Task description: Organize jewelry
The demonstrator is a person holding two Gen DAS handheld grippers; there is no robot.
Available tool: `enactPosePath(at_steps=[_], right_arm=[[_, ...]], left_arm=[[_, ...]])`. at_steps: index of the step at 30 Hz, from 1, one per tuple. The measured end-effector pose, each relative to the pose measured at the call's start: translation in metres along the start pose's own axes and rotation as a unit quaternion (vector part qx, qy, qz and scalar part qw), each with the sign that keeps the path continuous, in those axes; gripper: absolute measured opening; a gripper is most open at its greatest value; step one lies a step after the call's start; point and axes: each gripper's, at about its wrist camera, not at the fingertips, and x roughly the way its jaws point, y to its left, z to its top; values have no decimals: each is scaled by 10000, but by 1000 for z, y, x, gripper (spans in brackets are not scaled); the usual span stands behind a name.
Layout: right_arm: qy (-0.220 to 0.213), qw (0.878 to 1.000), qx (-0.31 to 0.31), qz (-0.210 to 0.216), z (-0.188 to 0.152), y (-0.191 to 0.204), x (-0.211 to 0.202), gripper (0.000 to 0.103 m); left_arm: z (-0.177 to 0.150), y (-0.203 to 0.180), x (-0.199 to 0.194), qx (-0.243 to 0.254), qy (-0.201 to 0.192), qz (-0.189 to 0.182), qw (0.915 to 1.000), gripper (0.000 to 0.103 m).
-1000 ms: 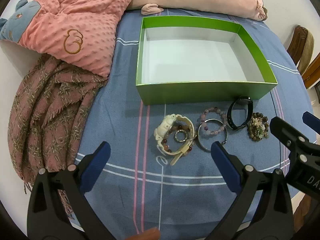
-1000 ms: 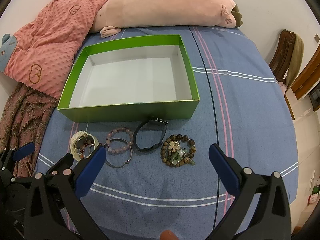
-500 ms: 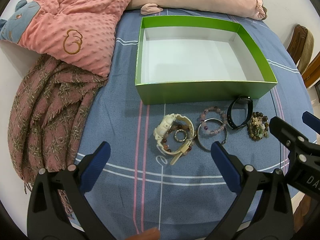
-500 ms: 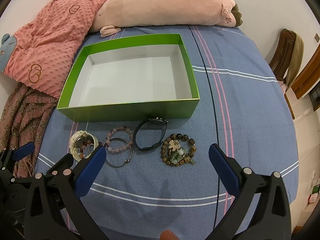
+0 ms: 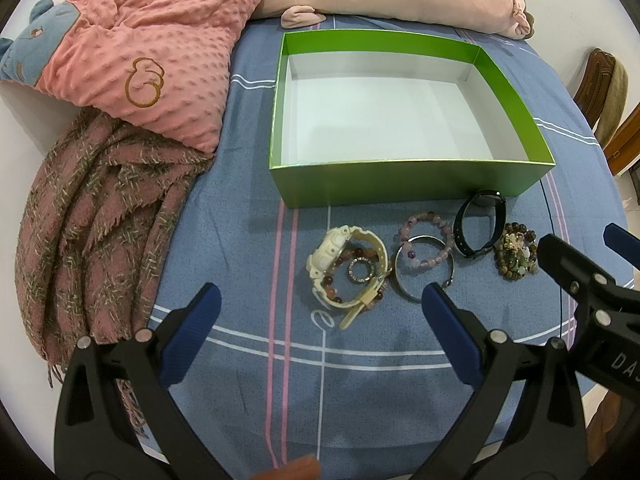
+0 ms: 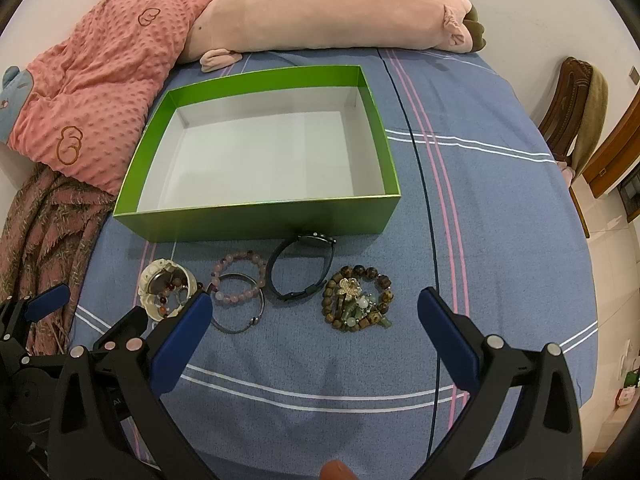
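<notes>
An empty green box [image 5: 400,182] [image 6: 256,222] with a white inside stands on the blue bedspread. In front of it lies a row of jewelry: a cream watch [image 5: 340,256] [image 6: 160,280] with a red bead bracelet and a ring inside it, a pink bead bracelet [image 5: 426,236] [image 6: 240,276] overlapping a metal bangle [image 5: 424,276] [image 6: 240,320], a black band [image 5: 480,224] [image 6: 302,272], and a brown bead bracelet [image 5: 516,256] [image 6: 358,300]. My left gripper [image 5: 320,304] is open just short of the watch. My right gripper [image 6: 314,312] is open just short of the brown beads.
A pink dotted blanket [image 5: 152,48] and a fringed plaid scarf [image 5: 88,224] lie to the left. A long pink plush pillow [image 6: 328,12] rests behind the box. A wooden chair [image 6: 576,120] stands past the bed's right edge.
</notes>
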Motion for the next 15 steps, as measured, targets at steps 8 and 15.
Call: enactPosePath(at_steps=[8,15], right_arm=[[11,10000,0,10,1,0,1,102],[21,10000,2,12,0,0,1,102]], left_arm=[[0,0,0,-1,5,4,10000,101],[0,0,1,0,13,4,10000,101]])
